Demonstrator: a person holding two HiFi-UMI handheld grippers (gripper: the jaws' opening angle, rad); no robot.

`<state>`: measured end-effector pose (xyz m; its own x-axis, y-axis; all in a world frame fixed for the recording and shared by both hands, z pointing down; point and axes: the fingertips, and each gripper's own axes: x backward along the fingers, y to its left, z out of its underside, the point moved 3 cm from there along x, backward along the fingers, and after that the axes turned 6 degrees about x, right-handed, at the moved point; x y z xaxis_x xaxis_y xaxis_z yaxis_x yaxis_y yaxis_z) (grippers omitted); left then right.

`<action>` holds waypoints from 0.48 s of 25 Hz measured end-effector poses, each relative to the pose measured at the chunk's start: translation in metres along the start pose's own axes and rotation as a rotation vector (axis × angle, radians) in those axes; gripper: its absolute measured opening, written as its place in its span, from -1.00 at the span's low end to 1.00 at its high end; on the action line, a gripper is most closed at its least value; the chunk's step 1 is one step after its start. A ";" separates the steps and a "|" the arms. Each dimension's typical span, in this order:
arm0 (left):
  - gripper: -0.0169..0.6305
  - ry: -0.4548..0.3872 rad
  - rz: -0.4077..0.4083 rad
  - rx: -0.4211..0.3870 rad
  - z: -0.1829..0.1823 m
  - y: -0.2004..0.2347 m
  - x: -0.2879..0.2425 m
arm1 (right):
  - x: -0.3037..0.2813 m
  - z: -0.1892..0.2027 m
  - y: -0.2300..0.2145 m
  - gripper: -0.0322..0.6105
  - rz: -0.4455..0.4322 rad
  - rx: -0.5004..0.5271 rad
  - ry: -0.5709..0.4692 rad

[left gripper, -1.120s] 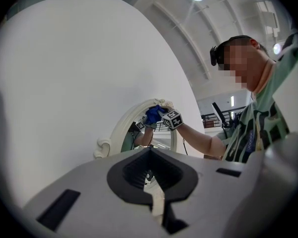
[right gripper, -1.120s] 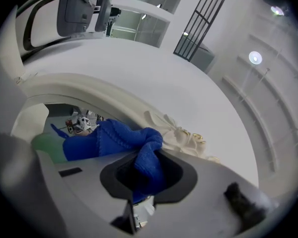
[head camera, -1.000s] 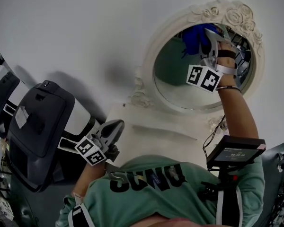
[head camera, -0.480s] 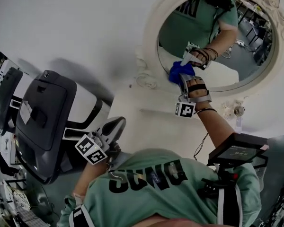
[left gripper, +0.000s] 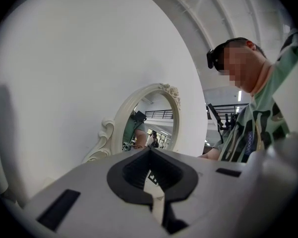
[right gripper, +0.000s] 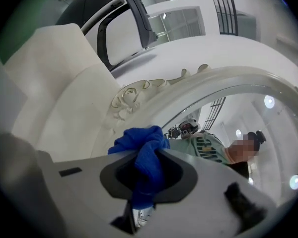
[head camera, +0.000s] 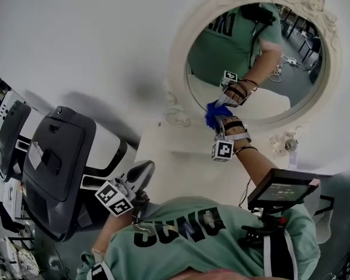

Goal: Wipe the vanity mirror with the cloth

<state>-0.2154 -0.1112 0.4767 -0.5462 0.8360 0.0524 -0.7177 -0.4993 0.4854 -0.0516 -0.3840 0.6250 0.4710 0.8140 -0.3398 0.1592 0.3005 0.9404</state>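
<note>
The oval vanity mirror (head camera: 291, 83) in its ornate white frame (head camera: 176, 57) fills the upper right of the head view. My right gripper (head camera: 214, 116) is shut on a bunched blue cloth (head camera: 211, 114) and presses it to the glass at the lower left rim. The right gripper view shows the cloth (right gripper: 141, 145) pinched in that gripper (right gripper: 146, 155), right by the carved frame (right gripper: 131, 95). My left gripper (head camera: 144, 169) hangs low, away from the mirror. In its own view it (left gripper: 150, 150) is shut on nothing, and the mirror (left gripper: 151, 120) stands beyond it.
The mirror stands on a white vanity top (head camera: 181, 156) against a white wall. A black and white chair-like machine (head camera: 55, 168) stands at the left. A small screen (head camera: 280, 188) is mounted at the person's chest. A glass ornament (head camera: 286, 143) sits below the mirror's right side.
My right gripper has carried the blue cloth from the top of the glass down to its lower left rim. The left gripper has hardly moved.
</note>
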 end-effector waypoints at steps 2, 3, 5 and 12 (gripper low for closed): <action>-0.92 -0.019 0.021 -0.014 -0.006 -0.005 -0.004 | 0.005 0.000 -0.005 -0.73 -0.031 -0.015 0.004; -0.92 -0.030 0.030 -0.020 -0.009 -0.007 -0.005 | 0.009 -0.001 -0.011 -0.73 -0.039 -0.027 -0.001; -0.92 -0.050 0.049 -0.031 -0.014 -0.012 -0.008 | 0.023 -0.003 -0.033 -0.73 -0.023 -0.062 -0.026; -0.92 -0.106 0.105 -0.056 -0.027 -0.021 -0.017 | 0.108 0.003 -0.227 -0.73 0.339 -0.125 -0.105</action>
<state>-0.2029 -0.1212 0.4420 -0.5733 0.7961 0.1937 -0.6833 -0.5950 0.4231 -0.0338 -0.3659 0.3753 0.5659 0.8245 -0.0001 -0.1253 0.0861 0.9884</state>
